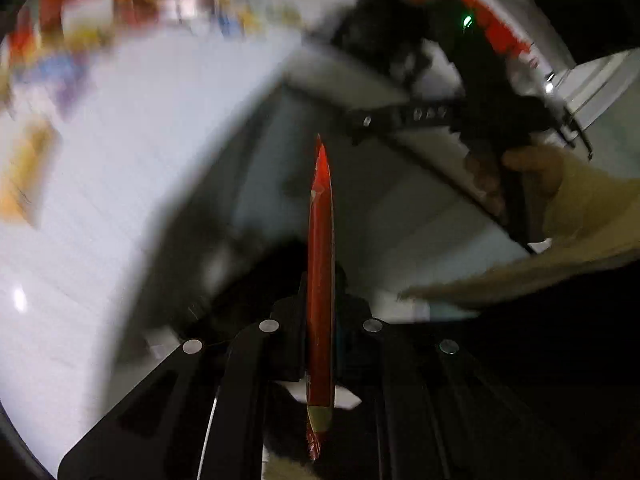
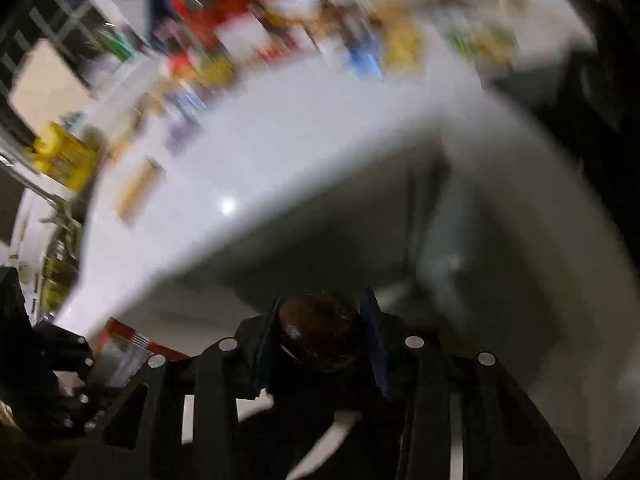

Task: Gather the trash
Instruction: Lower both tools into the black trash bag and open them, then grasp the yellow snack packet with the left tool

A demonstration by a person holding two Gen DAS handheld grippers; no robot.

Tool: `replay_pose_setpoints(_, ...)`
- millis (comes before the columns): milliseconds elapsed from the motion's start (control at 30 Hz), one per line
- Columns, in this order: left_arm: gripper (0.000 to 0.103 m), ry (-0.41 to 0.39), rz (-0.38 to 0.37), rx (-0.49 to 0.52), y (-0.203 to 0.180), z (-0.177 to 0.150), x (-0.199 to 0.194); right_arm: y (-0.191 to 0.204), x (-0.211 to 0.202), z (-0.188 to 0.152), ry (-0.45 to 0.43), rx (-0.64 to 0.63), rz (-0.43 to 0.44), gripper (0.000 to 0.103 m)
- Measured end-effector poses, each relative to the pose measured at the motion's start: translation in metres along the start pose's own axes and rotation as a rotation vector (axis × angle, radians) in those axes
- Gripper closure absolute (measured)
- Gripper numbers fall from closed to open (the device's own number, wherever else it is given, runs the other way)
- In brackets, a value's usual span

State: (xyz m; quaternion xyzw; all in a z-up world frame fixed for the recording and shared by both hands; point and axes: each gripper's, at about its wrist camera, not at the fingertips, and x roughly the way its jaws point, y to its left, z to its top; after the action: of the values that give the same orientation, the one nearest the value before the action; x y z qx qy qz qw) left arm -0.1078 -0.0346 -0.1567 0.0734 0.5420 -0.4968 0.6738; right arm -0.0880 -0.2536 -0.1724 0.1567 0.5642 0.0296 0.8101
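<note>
Red wrapper point(image 1: 320, 280) pinched edge-on in closed left gripper point(image 1: 320, 312); right gripper point(image 2: 320, 344) half-open around brown round item point(image 2: 320, 336), both apparently trash carried off white table point(image 2: 304, 152).

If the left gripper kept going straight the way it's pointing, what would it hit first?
Probably nothing soon. The left gripper, jaws shut on a thin red wrapper, points past the white table edge at blurred grey floor. The other gripper sits off to the right. Depth is unclear.
</note>
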Motion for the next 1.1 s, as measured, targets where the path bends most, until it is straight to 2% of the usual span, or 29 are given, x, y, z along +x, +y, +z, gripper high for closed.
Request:
replay_pose_setpoints(67, 0.095, 0.101, 0.038, -0.011, 0.006, -0.018, 0.05, -0.015, 0.027, -0.021, 0.059, 0.02, -0.035, 0.063)
replay_pose_setpoints(133, 0.095, 0.17, 0.077, -0.023, 0.015, -0.032, 0.088, -0.03, 0.061, -0.043, 0.121, 0.032, -0.057, 0.063)
replay_pose_setpoints(233, 0.095, 0.246, 0.106, -0.046, 0.027, -0.049, 0.137, -0.046, 0.107, -0.065, 0.193, 0.009, -0.112, 0.063)
replay_pose_setpoints(333, 0.092, 0.32, 0.192, -0.057, 0.037, -0.062, 0.181, -0.056, 0.146, -0.079, 0.261, -0.032, -0.145, 0.062)
replay_pose_setpoints(367, 0.085, 0.33, 0.233, -0.058, 0.042, -0.061, 0.188, -0.059, 0.156, -0.081, 0.274, -0.044, -0.171, 0.057)
replay_pose_setpoints(400, 0.062, 0.332, 0.256, -0.067, 0.045, -0.059, 0.193, -0.06, 0.159, -0.082, 0.276, -0.045, -0.179, 0.033)
replay_pose_setpoints(433, 0.033, 0.311, 0.277, -0.086, 0.047, -0.055, 0.193, -0.061, 0.16, -0.081, 0.264, -0.045, -0.191, 0.02)
replay_pose_setpoints(467, 0.026, 0.287, 0.292, -0.087, 0.046, -0.051, 0.189, -0.063, 0.156, -0.082, 0.244, -0.049, -0.198, 0.02)
replay_pose_setpoints(500, 0.024, 0.268, 0.297, -0.083, 0.046, -0.048, 0.184, -0.064, 0.153, -0.08, 0.235, -0.05, -0.192, 0.019)
replay_pose_setpoints(600, 0.024, 0.256, 0.3, -0.056, 0.036, -0.039, 0.172, -0.065, 0.135, -0.068, 0.207, -0.039, -0.159, 0.016)
replay_pose_setpoints(700, 0.024, 0.206, 0.291, 0.003, 0.016, -0.028, 0.14, -0.053, 0.101, -0.047, 0.135, -0.057, -0.117, 0.014)
replay_pose_setpoints(800, 0.024, 0.105, 0.26, 0.035, -0.007, -0.009, 0.089, -0.038, 0.057, -0.024, 0.033, -0.077, -0.064, 0.013)
replay_pose_setpoints(833, 0.021, 0.049, 0.239, 0.044, -0.018, -0.001, 0.061, -0.032, 0.041, -0.015, -0.003, -0.085, -0.05, 0.011)
replay_pose_setpoints(933, 0.013, -0.099, 0.26, 0.078, -0.039, 0.025, -0.006, -0.018, 0.009, 0.009, -0.081, -0.1, -0.011, 0.01)
replay_pose_setpoints(1000, 0.012, -0.2, 0.333, 0.118, -0.045, 0.039, -0.044, -0.007, -0.006, 0.021, -0.122, -0.115, 0.005, 0.01)
replay_pose_setpoints(1100, 0.011, -0.285, 0.56, 0.132, -0.026, 0.059, -0.076, 0.007, -0.021, 0.033, -0.165, -0.126, 0.027, 0.01)
